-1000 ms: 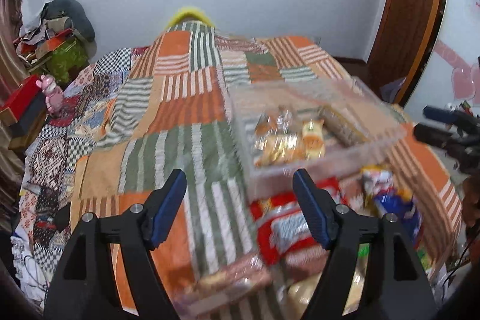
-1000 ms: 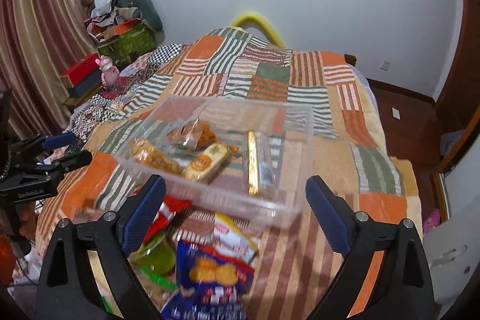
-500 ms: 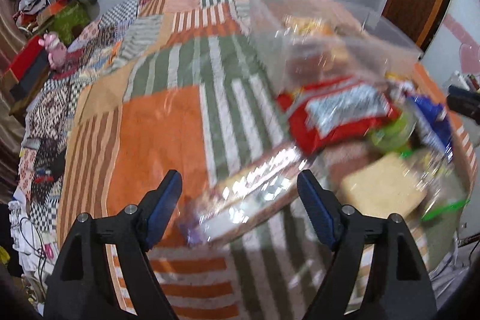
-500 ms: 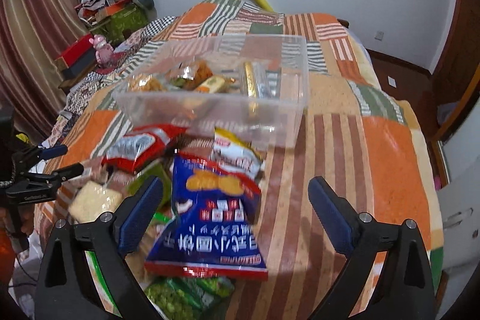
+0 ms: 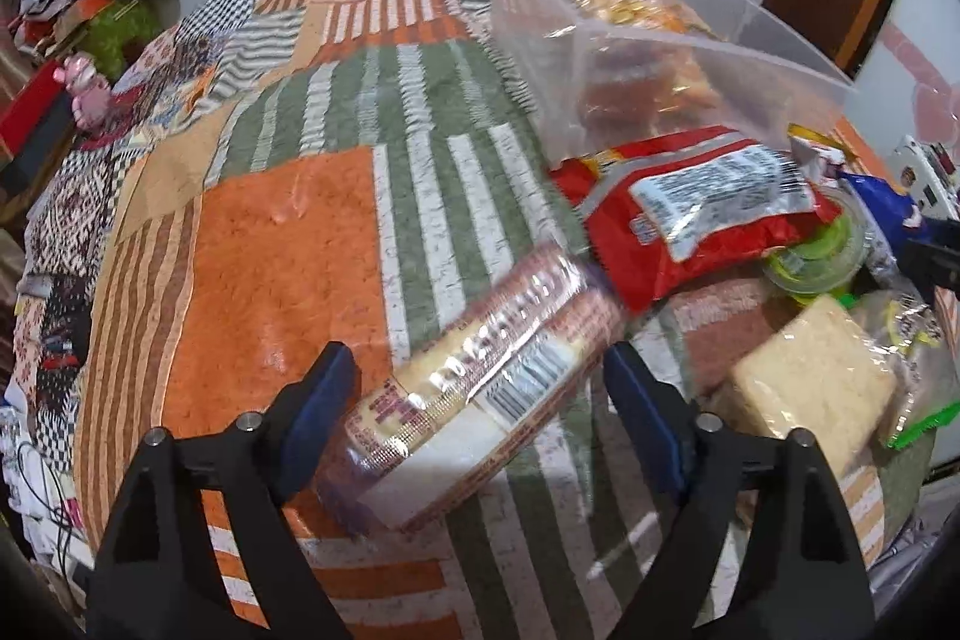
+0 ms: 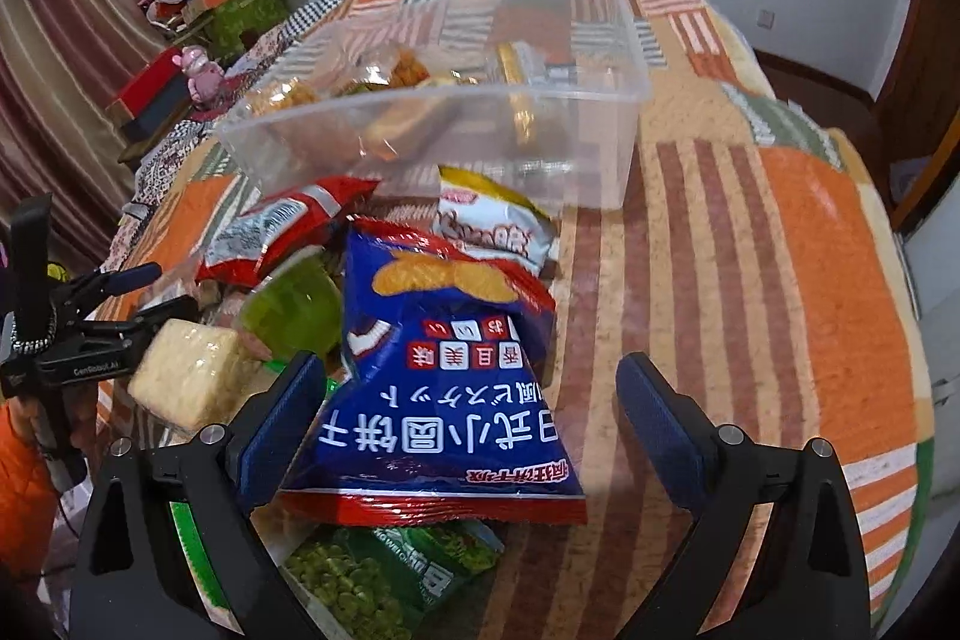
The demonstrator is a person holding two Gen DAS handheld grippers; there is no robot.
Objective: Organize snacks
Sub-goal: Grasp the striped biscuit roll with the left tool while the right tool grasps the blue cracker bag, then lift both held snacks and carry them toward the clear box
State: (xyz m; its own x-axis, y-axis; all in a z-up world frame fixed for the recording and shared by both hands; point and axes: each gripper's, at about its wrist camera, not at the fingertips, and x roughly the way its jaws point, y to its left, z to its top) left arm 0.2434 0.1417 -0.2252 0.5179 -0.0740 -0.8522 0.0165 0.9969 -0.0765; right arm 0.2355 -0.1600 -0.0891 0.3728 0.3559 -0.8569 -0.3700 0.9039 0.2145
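Now your left gripper (image 5: 480,418) straddles a clear-wrapped biscuit pack (image 5: 480,388), jaws apart and narrowing; your right gripper (image 6: 474,421) gapes over a blue chip bag (image 6: 444,370) on the patchwork bedspread (image 6: 750,280).

My left hand-held gripper (image 5: 477,403) points steeply down, its jaws apart and just now closing a little, pads not pressing on anything. My right hand-held gripper (image 6: 471,406) tilts down likewise, jaws spread wide. An orange sleeve (image 6: 21,478) shows behind the left one.
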